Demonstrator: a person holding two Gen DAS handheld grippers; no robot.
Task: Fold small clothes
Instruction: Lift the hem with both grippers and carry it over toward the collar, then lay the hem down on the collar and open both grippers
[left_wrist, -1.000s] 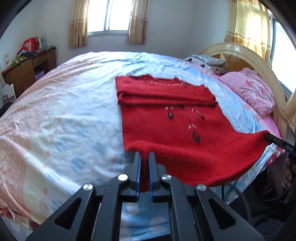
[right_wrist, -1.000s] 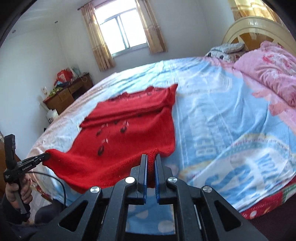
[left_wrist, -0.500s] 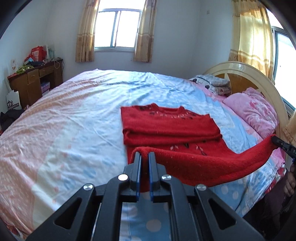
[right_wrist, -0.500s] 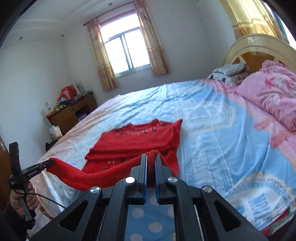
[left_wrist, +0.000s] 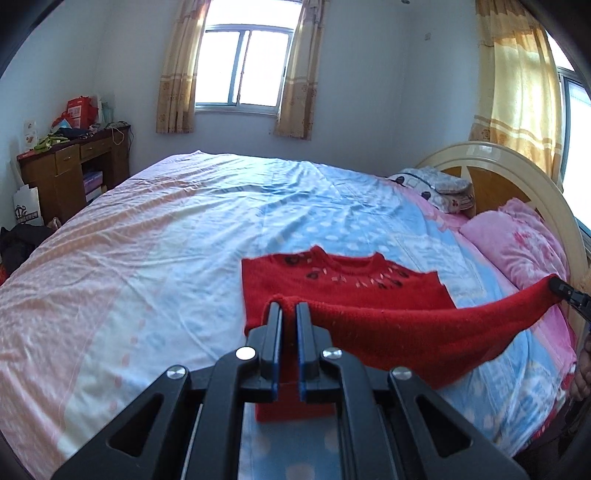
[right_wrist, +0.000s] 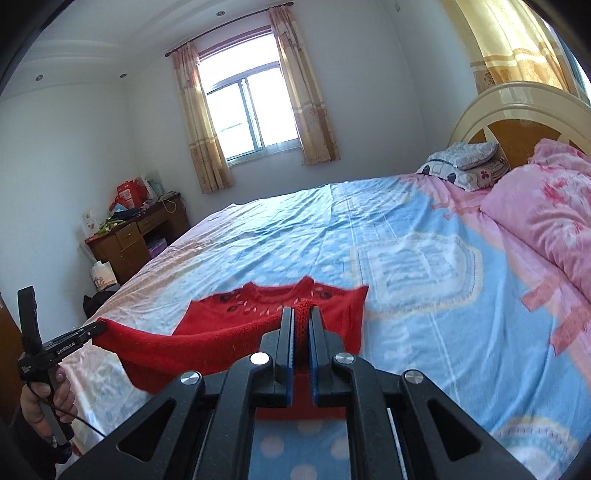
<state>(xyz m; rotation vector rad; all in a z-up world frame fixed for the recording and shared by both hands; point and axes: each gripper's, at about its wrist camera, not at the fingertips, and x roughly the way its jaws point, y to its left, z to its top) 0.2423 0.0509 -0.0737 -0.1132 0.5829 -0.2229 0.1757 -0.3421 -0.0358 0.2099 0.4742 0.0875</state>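
Two grippers each pinch a corner of the red sweater's lifted hem. The left gripper has its jaws drawn narrow with a fold of the red sweater clamped between them; from there the raised edge sags in a shallow curve off to its right, ending at the right gripper, whose tip shows at the edge of the left wrist view. Seen from the other side, the right gripper is likewise closed narrowly on a bunched knit fold of the red sweater, and the hem runs away to its left to the left gripper, held by the person's hand.

Ahead of both grippers, the upper part of the sweater lies flat on the bed, neckline farthest away, with dark and pale leaf-like decoration across the chest. The lifted hem hangs above the lower part of the garment, and a strip of red also shows beneath each gripper's fingers.

Farther ahead and to the right of the left gripper sit a pink pillow and a patterned pillow against the headboard. A wooden desk stands far off to its left, below a curtained window.
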